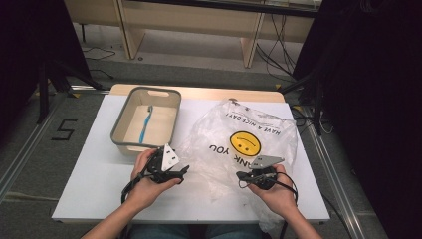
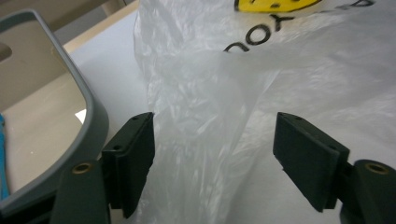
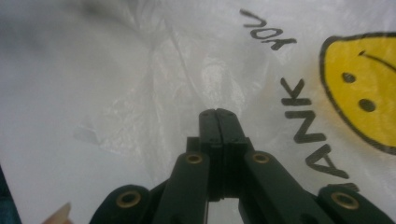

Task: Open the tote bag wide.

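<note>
On the white worktop (image 1: 99, 174), left of the middle, sits a grey tray (image 1: 119, 127) with a blue toothbrush (image 1: 146, 124) inside. Just beside it, the left gripper (image 1: 185, 170) has its fingers (image 2: 133, 156) spread wide, with a fold of the clear plastic bag (image 1: 249, 144) loose between them, unpinched. The bag lies crumpled across the worktop's right half; thin, light and slippery, it should bunch rather than lift flat. Farther right, the right gripper (image 3: 218, 116) has its fingers fully together; whether film is caught, I cannot tell. A gathered edge looks the safest hold.
</note>
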The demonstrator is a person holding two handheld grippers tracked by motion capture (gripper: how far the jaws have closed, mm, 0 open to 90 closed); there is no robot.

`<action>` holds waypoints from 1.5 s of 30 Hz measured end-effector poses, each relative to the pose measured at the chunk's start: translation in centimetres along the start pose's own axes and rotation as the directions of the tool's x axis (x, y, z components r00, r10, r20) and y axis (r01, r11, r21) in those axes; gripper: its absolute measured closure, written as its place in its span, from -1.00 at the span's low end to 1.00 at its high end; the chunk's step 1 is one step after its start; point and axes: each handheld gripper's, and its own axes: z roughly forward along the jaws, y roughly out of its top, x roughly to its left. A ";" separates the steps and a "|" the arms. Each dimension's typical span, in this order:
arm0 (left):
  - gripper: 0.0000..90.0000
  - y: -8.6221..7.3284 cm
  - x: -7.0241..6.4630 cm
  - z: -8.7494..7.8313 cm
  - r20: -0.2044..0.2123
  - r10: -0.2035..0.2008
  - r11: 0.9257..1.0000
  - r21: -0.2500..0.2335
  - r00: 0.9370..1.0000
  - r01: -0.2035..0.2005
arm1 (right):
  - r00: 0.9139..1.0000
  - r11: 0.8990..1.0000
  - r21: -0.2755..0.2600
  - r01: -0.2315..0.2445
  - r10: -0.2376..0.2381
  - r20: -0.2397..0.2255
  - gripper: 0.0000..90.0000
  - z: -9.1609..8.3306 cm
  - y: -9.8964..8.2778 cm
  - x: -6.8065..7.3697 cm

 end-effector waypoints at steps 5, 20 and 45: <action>-0.37 0.4 -0.3 -1.1 0.004 -0.011 0.999 -0.038 1.000 0.011 | 0.998 0.996 -0.086 -0.008 0.013 0.060 1.00 -1.3 0.8 -0.5; 0.03 1.9 -2.5 -0.5 0.078 0.080 0.995 -0.067 0.994 -0.075 | 0.978 0.965 -0.261 0.034 0.021 0.206 1.00 -3.3 3.0 -0.9; 0.98 8.3 -2.4 7.3 0.040 0.203 0.977 -0.074 0.978 -0.199 | 0.991 0.975 -0.219 0.042 -0.012 0.137 0.68 -2.6 3.1 -0.3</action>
